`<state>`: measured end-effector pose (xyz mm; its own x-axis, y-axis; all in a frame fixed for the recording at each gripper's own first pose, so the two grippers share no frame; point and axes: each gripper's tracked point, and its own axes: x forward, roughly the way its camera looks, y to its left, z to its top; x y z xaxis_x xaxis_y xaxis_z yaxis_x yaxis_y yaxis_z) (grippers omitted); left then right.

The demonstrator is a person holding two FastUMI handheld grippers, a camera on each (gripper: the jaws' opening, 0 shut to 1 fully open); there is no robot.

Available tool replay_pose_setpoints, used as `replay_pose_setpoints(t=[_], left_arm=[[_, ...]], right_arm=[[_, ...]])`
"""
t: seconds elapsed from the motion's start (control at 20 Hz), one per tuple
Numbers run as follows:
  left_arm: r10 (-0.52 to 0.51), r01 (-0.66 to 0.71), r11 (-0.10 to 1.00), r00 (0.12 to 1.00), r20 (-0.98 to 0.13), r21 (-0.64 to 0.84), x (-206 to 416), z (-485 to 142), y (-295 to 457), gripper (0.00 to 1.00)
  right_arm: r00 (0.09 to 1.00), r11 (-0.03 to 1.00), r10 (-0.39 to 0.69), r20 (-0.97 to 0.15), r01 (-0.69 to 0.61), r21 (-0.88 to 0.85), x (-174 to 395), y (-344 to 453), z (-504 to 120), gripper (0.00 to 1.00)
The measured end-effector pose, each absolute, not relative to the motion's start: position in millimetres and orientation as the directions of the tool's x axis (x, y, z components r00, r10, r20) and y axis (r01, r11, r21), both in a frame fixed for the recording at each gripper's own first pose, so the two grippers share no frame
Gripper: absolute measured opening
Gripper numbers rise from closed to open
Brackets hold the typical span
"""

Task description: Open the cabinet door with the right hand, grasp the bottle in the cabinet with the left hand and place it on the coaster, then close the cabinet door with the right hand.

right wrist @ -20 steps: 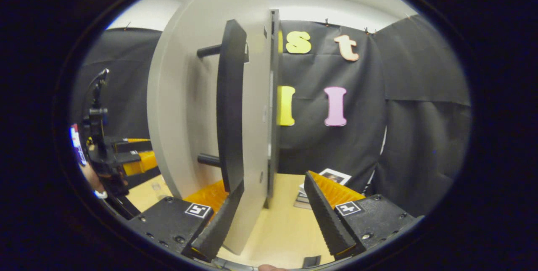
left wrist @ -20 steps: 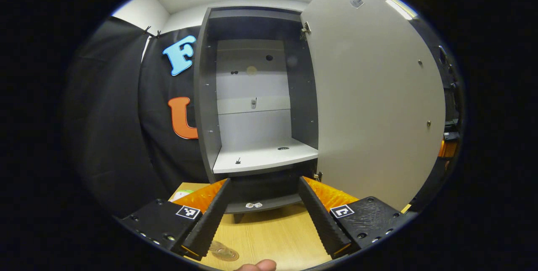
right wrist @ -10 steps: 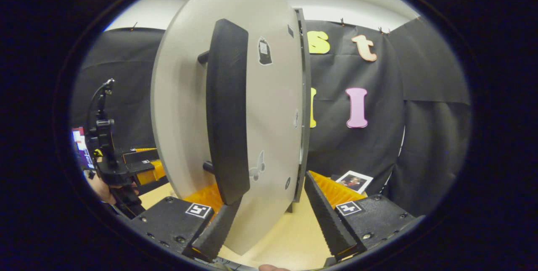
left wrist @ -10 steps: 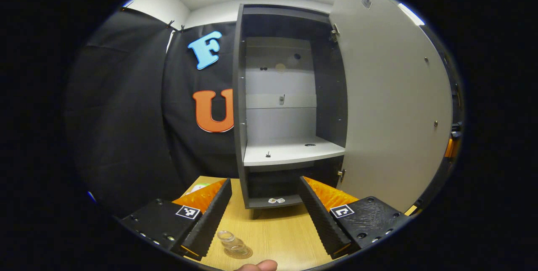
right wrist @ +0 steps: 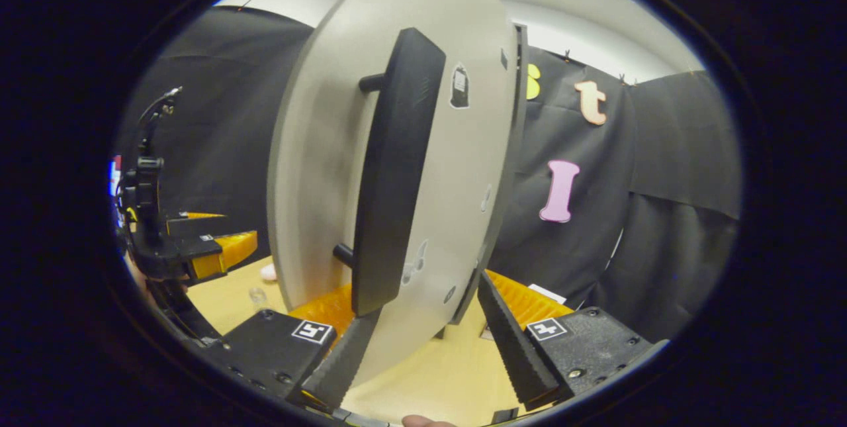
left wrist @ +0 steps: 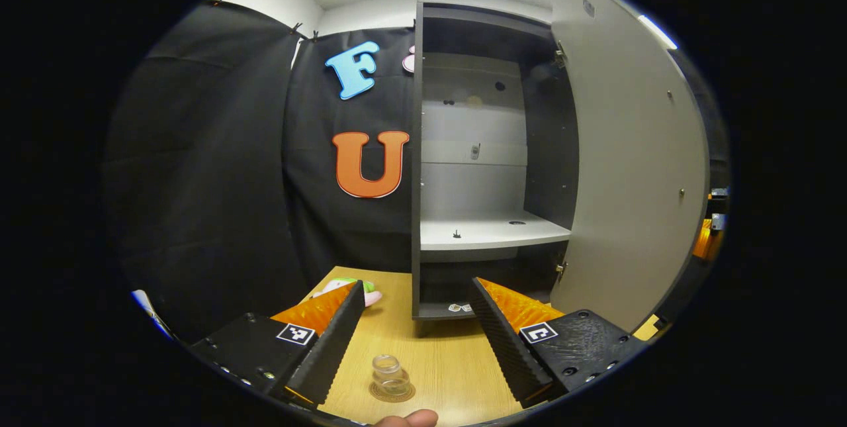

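In the left gripper view the left tongs (left wrist: 418, 341) sit at the bottom of the frame, spread wide and grasping nothing; low in the gap between their fingers the small clear bottle (left wrist: 389, 375) stands upright on a round coaster (left wrist: 392, 392) on the pale wooden worktop (left wrist: 443, 361); a fingertip (left wrist: 407, 419) shows at the very bottom edge. The cabinet (left wrist: 486, 162) fills the centre and right of the frame, its door (left wrist: 628, 169) swung out along the right side; inside, a light shelf (left wrist: 493, 232) crosses the lower middle; a small pink and green object (left wrist: 360, 291) lies on the worktop left of the cabinet's foot, partly behind the left finger.

In the right gripper view the right tongs (right wrist: 423, 341) are parted at the bottom centre, closed on nothing; the door (right wrist: 317, 169) stands edge-on through the middle of the frame with its long dark handle (right wrist: 394, 169) running top to bottom; the handle's lower end meets the left finger (right wrist: 347, 361) in the picture, though I cannot tell whether they touch; the right finger (right wrist: 513, 341) stands apart, right of the door's edge. At the left edge of this frame the left tongs (right wrist: 212, 255) hover over the worktop (right wrist: 437, 380); the bottle (right wrist: 257, 296) stands just below and right of them, near the door.
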<state>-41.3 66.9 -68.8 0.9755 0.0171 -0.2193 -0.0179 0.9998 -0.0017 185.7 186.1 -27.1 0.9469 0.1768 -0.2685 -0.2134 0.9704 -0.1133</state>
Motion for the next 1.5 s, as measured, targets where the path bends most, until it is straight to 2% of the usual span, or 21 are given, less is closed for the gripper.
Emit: replay_pose_setpoints(t=[0.05, 0.1, 0.25, 0.6, 0.75, 0.85, 0.95, 1.05, 1.1, 1.25, 1.35, 1.45, 1.5], left_arm=[[0.019, -0.02, 1.0, 0.976, -0.216, -0.004, -42, -68, 70, 0.96], [0.016, -0.018, 1.0, 0.977, -0.213, -0.007, -43, -68, 73, 0.96], [0.02, -0.022, 1.0, 0.977, -0.214, -0.009, -47, -69, 89, 0.97], [0.064, -0.071, 0.997, 0.973, -0.223, -0.021, -60, -74, 144, 0.96], [0.08, -0.093, 0.995, 0.969, -0.235, -0.046, -67, -81, 158, 0.95], [0.103, -0.108, 0.994, 0.971, -0.214, -0.012, -70, -76, 163, 0.96], [0.081, -0.077, 0.997, 0.981, -0.175, 0.031, -68, -64, 155, 0.95], [0.033, -0.024, 0.998, 0.988, -0.151, 0.057, -64, -60, 132, 0.95], [0.004, 0.005, 0.998, 0.991, -0.135, 0.067, -61, -55, 116, 0.95], [-0.067, 0.076, 0.992, 0.993, -0.094, 0.1, -44, -41, 75, 0.95], [-0.092, 0.099, 0.991, 0.992, -0.088, 0.089, -37, -33, 52, 0.96], [-0.071, 0.075, 0.995, 0.995, -0.071, 0.063, -30, -26, 39, 1.0], [-0.067, 0.07, 0.996, 0.995, -0.069, 0.048, -30, -23, 31, 0.96]], right_arm=[[0.939, 0.957, 0.227, -0.26, -0.264, -0.117, 185, 202, -27, 0.92], [0.941, 0.951, 0.238, -0.239, -0.276, -0.139, 189, 206, -22, 0.92], [0.951, 0.944, 0.224, -0.214, -0.266, -0.195, 197, 225, -15, 0.98], [0.934, 0.934, 0.261, -0.243, -0.308, -0.182, 210, 266, -26, 0.96], [0.923, 0.938, 0.239, -0.303, -0.3, -0.175, 210, 271, -44, 0.96], [0.925, 0.95, 0.203, -0.321, -0.266, -0.163, 206, 267, -51, 0.96], [0.934, 0.964, 0.158, -0.32, -0.215, -0.154, 199, 260, -51, 0.96], [0.963, 0.973, 0.071, -0.259, -0.124, -0.195, 198, 241, -34, 0.96], [0.973, 0.971, 0.06, -0.224, -0.109, -0.212, 200, 240, -26, 0.96], [0.97, 0.96, 0.119, -0.214, -0.168, -0.226, 210, 249, -29, 0.96], [0.966, 0.957, 0.112, -0.233, -0.167, -0.235, 214, 244, -33, 0.99], [0.967, 0.962, 0.092, -0.238, -0.148, -0.231, 219, 236, -37, 0.99], [0.962, 0.965, 0.101, -0.254, -0.156, -0.209, 219, 234, -42, 0.99]])
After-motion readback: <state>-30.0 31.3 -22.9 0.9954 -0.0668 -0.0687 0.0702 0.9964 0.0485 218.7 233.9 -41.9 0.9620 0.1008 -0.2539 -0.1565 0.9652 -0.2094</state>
